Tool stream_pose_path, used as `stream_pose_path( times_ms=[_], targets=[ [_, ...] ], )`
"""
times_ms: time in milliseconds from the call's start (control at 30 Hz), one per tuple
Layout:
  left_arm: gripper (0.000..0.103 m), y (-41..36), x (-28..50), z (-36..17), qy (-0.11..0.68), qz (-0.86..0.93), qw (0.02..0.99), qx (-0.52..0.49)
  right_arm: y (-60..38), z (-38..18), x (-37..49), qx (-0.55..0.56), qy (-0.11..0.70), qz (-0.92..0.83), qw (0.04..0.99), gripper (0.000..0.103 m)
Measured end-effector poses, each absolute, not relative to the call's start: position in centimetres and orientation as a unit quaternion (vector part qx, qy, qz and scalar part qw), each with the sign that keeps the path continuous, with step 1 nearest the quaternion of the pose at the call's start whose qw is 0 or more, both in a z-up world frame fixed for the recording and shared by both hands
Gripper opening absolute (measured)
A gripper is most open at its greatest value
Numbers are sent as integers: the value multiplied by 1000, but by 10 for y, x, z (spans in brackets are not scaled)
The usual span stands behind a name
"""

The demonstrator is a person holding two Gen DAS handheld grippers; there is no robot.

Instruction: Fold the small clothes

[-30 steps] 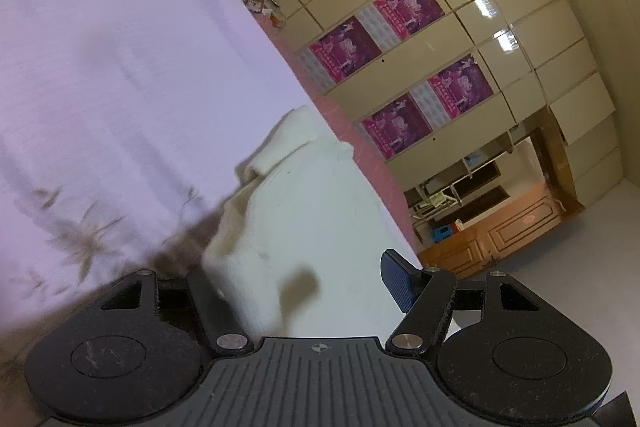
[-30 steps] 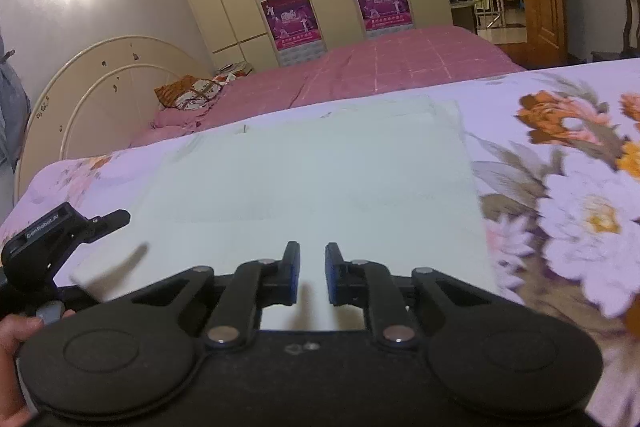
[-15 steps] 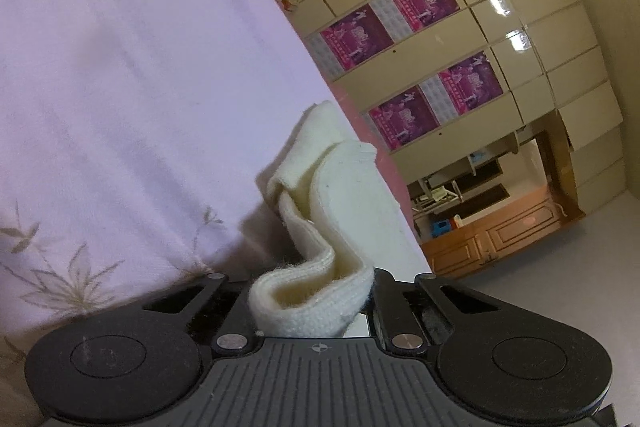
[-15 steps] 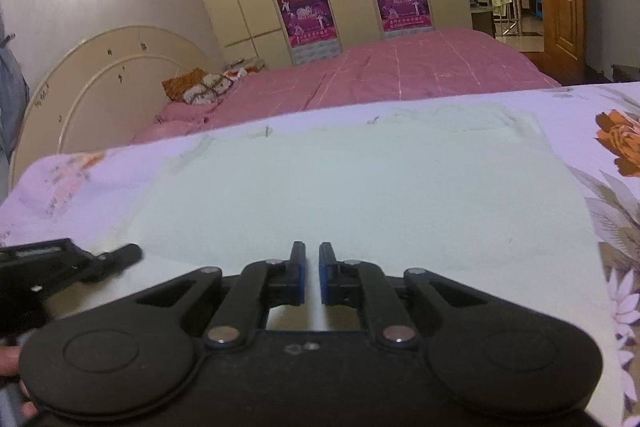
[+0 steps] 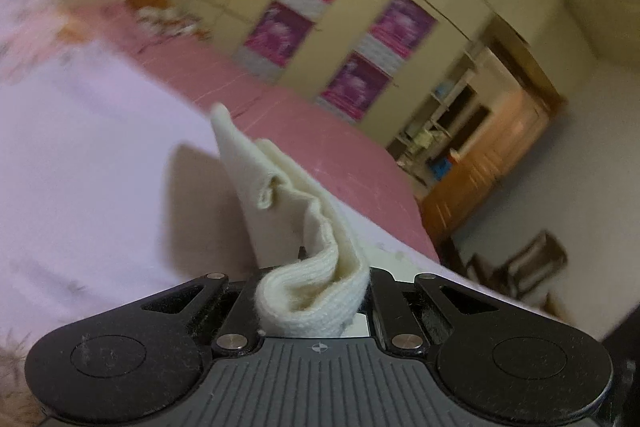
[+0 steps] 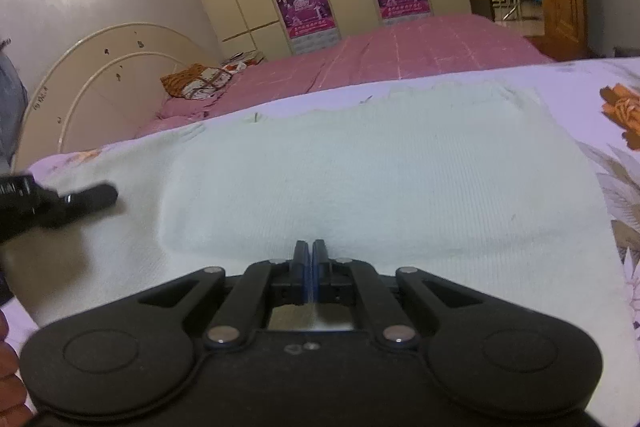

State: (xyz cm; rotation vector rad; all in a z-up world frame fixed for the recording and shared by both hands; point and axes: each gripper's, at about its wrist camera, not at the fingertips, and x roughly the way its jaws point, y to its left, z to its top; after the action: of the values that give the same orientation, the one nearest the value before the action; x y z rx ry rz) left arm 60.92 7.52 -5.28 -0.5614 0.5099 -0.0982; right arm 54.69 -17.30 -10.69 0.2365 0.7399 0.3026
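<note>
Floral lilac bedsheet (image 6: 624, 99) under everything; left claw (image 5: 312, 307) pinches the cream knit garment (image 5: 280, 195) edge lifted, while only the right view shows it lying flat, right claw (image 6: 311, 267) clamped on its near hem.

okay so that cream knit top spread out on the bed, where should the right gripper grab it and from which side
Take the cream knit top by its near hem, coming in low from the near side. That edge lies flat and free just ahead of the right gripper, whose jaws look shut on it there. The left gripper is shut on a bunched hem corner, so matching grips should lift the edge evenly.
</note>
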Motion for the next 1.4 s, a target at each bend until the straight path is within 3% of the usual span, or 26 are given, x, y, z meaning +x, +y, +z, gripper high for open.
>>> stream_pose_path(
  times_ms=[133, 200, 367, 433, 467, 500, 567, 600, 900, 1400],
  targets=[
    [8, 26, 614, -21, 270, -87, 938, -199, -215, -93, 541, 195, 345, 133, 908, 11],
    [8, -4, 617, -15, 289, -99, 939, -160, -245, -85, 535, 232, 331, 125, 906, 11],
    [9, -74, 619, -20, 343, -136, 923, -109, -321, -72, 522, 298, 306, 110, 898, 12],
    [9, -101, 615, -25, 373, -146, 912, -85, -344, -73, 518, 325, 304, 112, 889, 18],
    [16, -110, 611, -22, 381, -148, 910, -72, -357, -74, 515, 338, 304, 113, 884, 24],
    [37, -115, 602, -14, 375, -157, 912, -64, -366, -75, 513, 345, 303, 111, 881, 27],
    [64, -107, 581, 4, 335, -184, 920, -83, -379, -77, 511, 356, 301, 111, 878, 35],
    [66, -97, 574, 12, 316, -180, 927, -89, -384, -76, 512, 361, 301, 114, 875, 35],
    [65, 20, 602, 10, 336, -48, 931, -134, -359, -87, 523, 348, 328, 160, 863, 35],
    [66, 16, 645, -40, 345, -74, 924, -145, -312, -102, 560, 276, 390, 169, 862, 35]
  ],
)
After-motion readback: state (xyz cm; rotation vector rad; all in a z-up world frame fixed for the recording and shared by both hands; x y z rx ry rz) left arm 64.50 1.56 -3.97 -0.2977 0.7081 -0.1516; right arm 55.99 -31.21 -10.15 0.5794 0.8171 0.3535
